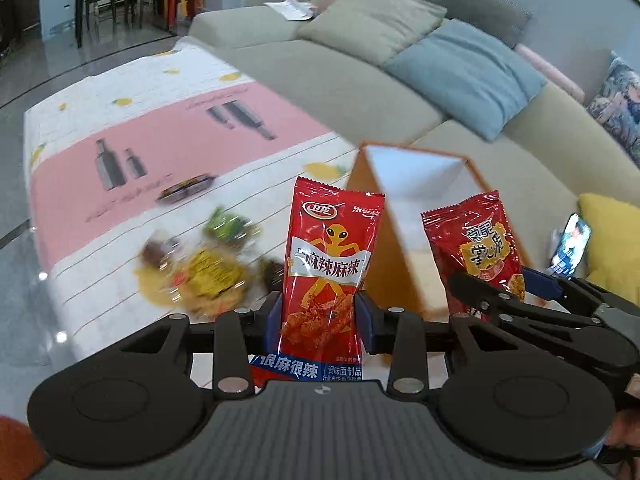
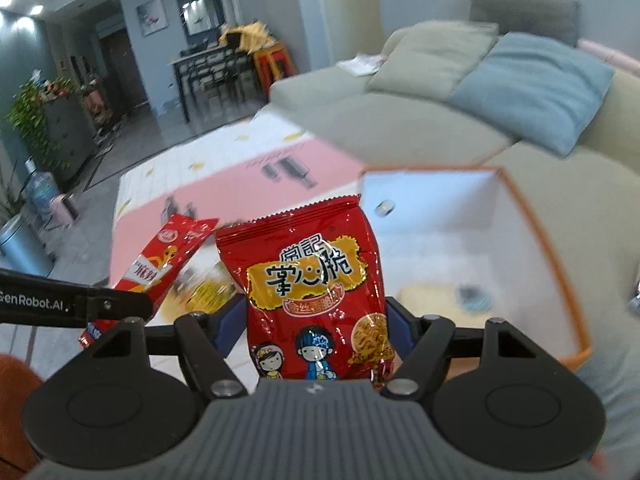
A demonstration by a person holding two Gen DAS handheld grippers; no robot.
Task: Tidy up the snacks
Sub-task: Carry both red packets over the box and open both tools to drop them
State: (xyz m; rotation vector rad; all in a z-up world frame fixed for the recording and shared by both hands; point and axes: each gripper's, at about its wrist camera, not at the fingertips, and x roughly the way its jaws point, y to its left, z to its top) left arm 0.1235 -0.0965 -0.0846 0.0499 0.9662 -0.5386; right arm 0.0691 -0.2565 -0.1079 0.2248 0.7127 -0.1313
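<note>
My left gripper [image 1: 320,316] is shut on a tall red spicy-strip packet [image 1: 328,264] with an orange alien figure, held upright above the table. My right gripper [image 2: 316,328] is shut on a wider red crispy-noodle bag [image 2: 312,292] with a yellow label and cartoon children. Each view shows the other hand's load: the noodle bag [image 1: 476,248] at the right of the left wrist view, the strip packet [image 2: 160,264] at the left of the right wrist view. An orange-rimmed box [image 2: 532,216] with a white inside stands open just behind and right of both packets.
A blurred pile of loose snacks [image 1: 200,268] and a dark flat packet [image 1: 186,190] lie on the pink-and-white tablecloth [image 1: 160,136]. A grey sofa [image 1: 320,68] with cushions runs behind the table. A phone [image 1: 570,246] and yellow cushion [image 1: 612,240] sit at the right.
</note>
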